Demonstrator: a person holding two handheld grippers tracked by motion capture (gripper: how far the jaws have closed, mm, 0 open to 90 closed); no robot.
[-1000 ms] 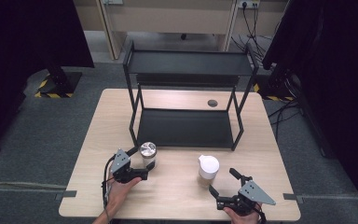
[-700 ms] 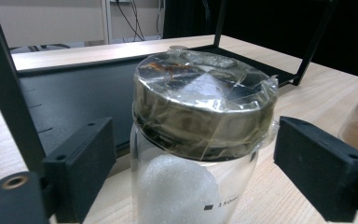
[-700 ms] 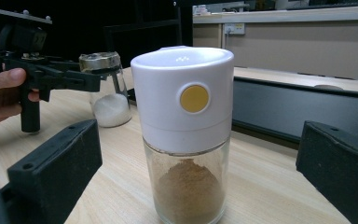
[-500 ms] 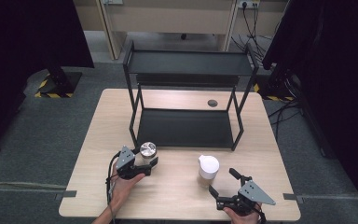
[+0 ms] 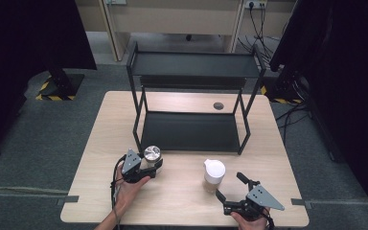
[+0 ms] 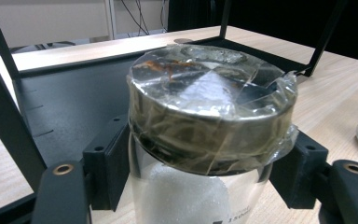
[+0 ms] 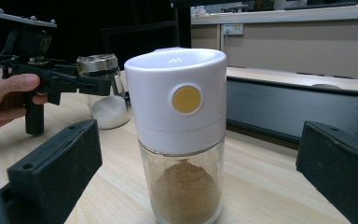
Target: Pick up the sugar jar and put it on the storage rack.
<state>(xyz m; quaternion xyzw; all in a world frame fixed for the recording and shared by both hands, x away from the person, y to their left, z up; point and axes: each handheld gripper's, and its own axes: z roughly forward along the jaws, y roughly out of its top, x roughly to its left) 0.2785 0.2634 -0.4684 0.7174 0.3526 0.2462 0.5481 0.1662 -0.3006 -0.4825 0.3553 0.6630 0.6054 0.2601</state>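
A glass jar [image 5: 152, 154] of white granules, its silver lid [image 6: 205, 93] wrapped in clear tape, stands on the table in front of the rack's left leg. My left gripper [image 5: 149, 165] has just been closing on it, and the black pads [image 6: 107, 163] now press the jar just under the lid from both sides. A second jar [image 5: 214, 175] with a white cap [image 7: 177, 93] and brown powder stands at the front right. My right gripper [image 5: 229, 186] is open just behind that jar, its jaws wide to either side and apart from it.
A black two-tier metal rack [image 5: 191, 129] stands on the middle and far part of the wooden table [image 5: 100, 143]. A small dark round disc [image 5: 218, 106] lies on the table behind the rack. Grey floor surrounds the table.
The left gripper's jaws have closed onto the silver-lidded jar, which stood between them while they were open. The right gripper and the white-capped jar have not moved.
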